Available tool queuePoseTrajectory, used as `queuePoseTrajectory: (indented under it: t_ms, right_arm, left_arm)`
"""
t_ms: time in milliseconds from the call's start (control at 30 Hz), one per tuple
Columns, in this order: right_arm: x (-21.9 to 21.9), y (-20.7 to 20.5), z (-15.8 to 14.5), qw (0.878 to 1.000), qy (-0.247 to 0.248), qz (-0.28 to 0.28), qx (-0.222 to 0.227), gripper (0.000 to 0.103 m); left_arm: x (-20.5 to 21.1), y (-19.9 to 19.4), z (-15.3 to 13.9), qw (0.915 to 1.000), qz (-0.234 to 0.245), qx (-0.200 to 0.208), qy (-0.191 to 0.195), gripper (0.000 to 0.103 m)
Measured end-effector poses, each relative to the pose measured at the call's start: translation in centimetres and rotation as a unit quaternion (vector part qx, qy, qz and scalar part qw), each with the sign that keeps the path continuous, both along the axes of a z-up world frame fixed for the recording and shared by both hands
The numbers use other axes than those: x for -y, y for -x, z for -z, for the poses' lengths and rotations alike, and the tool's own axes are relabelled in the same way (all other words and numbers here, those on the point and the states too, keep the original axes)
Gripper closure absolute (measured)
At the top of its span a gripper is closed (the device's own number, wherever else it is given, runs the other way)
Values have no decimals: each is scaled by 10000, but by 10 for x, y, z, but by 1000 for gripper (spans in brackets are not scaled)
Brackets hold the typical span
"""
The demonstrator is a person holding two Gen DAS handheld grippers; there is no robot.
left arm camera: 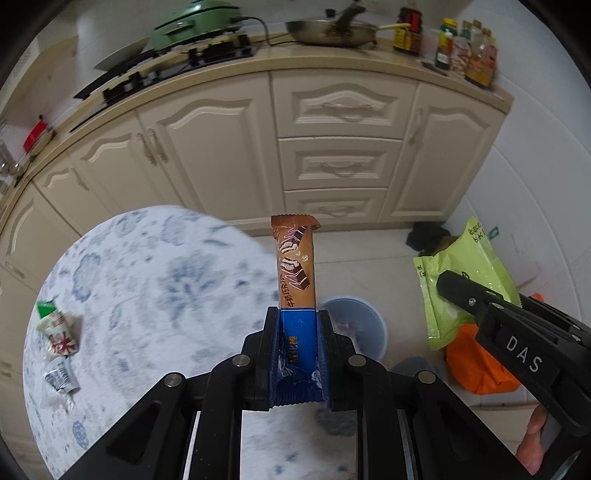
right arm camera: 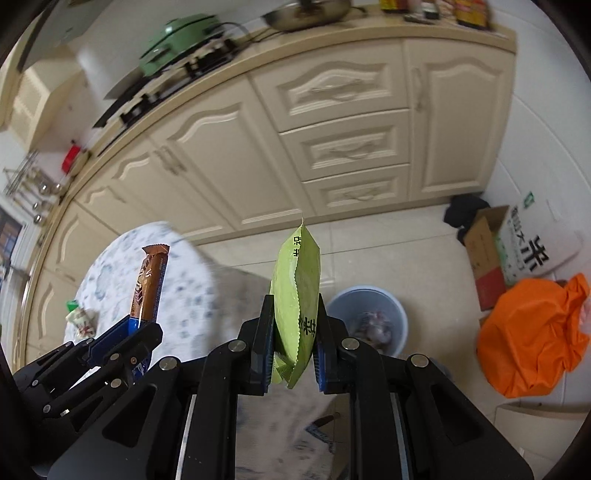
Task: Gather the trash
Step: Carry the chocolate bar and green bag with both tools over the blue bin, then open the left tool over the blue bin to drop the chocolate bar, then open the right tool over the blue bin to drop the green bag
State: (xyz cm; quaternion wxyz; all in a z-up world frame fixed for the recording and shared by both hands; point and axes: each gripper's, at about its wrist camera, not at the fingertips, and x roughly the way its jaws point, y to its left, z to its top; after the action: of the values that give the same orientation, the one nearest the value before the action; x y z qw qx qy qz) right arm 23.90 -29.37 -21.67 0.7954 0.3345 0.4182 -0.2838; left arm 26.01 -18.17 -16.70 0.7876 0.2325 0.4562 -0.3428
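My left claw [left arm camera: 297, 354] is clamping a brown and blue wrapper [left arm camera: 296, 266], fingers pressed to its blue lower end, brown end sticking straight up. My right claw [right arm camera: 294, 345] is pinching a green bag [right arm camera: 297, 291] edge-on between its pads; the bag is standing upright and folding a little at the bottom.

Both claws are hanging over the floor past the right edge of the round table [left arm camera: 147, 280]. The blue bin [right arm camera: 369, 314] is sitting on the floor below and just right of the green bag, with some crumpled trash already lying inside. From the left wrist view the bin [left arm camera: 364, 325] is showing just behind the left claw's right finger.

More trash is lying near the table's left edge: a crumpled white, red and green wrapper [left arm camera: 57, 328], and just beside it a small silver sachet [left arm camera: 61, 376].

An orange bag [right arm camera: 535, 336] is slumping on the floor right of the bin. A cardboard box [right arm camera: 484, 254] and a white sack [right arm camera: 532, 240] are standing beyond it against the wall.

The counter [left arm camera: 332, 59] is carrying a green pot [left arm camera: 195, 22], a pan [left arm camera: 332, 33] and bottles [left arm camera: 465, 51] at its right end.
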Motion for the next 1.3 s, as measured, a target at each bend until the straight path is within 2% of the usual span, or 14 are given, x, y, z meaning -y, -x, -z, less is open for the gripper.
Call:
queuePoseTrajectory:
  t_ms: [233,633,667,733,767,800,900,1067,1300]
  right_arm:
    - [45,37,17,9986,-134,496,-106,86]
    - [100,76,63,9930,-565,972,-364,86]
    - [102,77,66,9927,-589,984,-381,86]
    - [105,79,71,9921,-624,1002,-429,86]
    - [107,80,74,9916,-665,1015,-445,86]
    - [107,80,76,9914,-691,1009,-455,86]
    - [110,80,82,9910,-704,991,-569,86]
    - [111,76,88,9905,-748,973,-621,86]
    - [104,52,91,9921,-761,729,-681,86]
  left_arm:
    - [64,15,27,9985,459,-56,-290,88]
    - [148,23,83,9934,778,-188,-818,88]
    - [154,22,86,9932,791,-156,-838,85]
    - [164,22,92,9929,754,1,-917,71]
    - [167,21,96,9928,714,21,-963,49]
    - [170,18,100,9933,679,18,-938,32]
    - [174,19,110,9926,670,87,-1005,33]
    - [176,15,126,9922,570,-36,-1105,33]
    - [162,3,119,9933,436,-83,-1064,33]
